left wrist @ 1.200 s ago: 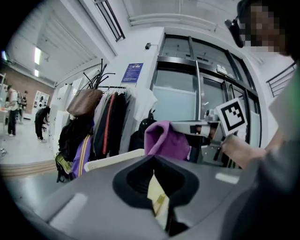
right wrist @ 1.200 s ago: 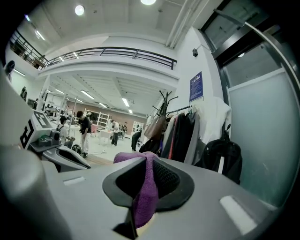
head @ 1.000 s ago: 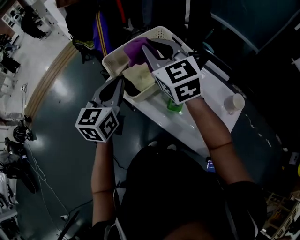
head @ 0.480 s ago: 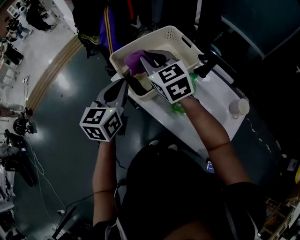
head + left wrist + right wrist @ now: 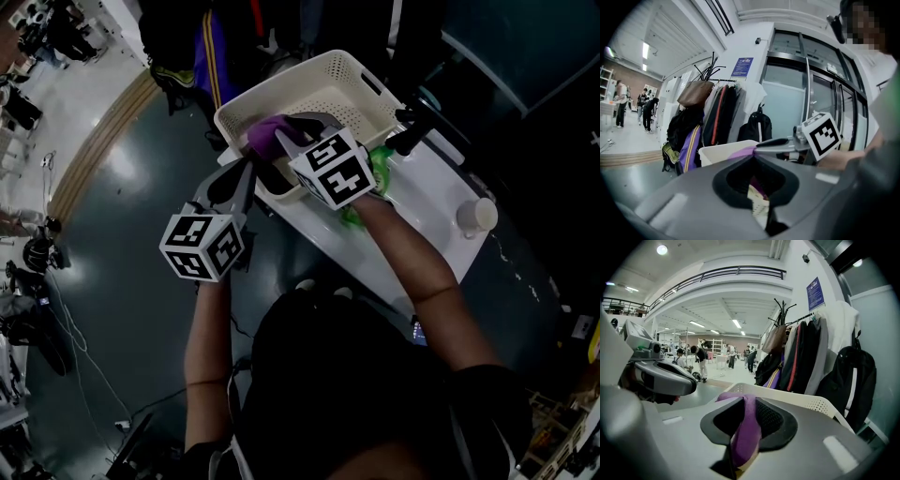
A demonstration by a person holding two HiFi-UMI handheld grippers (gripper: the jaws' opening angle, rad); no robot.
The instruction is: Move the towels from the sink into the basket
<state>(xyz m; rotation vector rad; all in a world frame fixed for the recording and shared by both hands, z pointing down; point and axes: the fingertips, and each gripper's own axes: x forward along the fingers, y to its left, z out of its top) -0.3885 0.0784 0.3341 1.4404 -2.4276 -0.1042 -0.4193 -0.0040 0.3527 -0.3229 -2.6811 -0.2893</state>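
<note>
- Your right hand-held gripper [image 5: 746,398] is clamped on the purple towel [image 5: 262,137]. Its jaws have just been easing apart, yet the right gripper view shows the cloth pinched between them.
- You hold that towel over the lower-left corner of the white basket [image 5: 349,67], near the top centre of the head view. The bunched cloth sits at the jaw tips, above the basket's inside.
- Your left hand-held gripper [image 5: 753,158] has its jaws drawn together at the tips. They sit at the basket's lower-left rim, just left of the purple towel.
- You can see a scrap of cream dotted material [image 5: 758,206] in the slit between the left jaws. I cannot tell whether it is gripped or lies beyond them.
- A green towel [image 5: 379,167] lies just right of your right hand-held gripper. It is beside the black faucet [image 5: 410,139] on the white counter [image 5: 427,202].
- A pale cup [image 5: 473,217] stands at the counter's right end, well apart from the basket.
</note>
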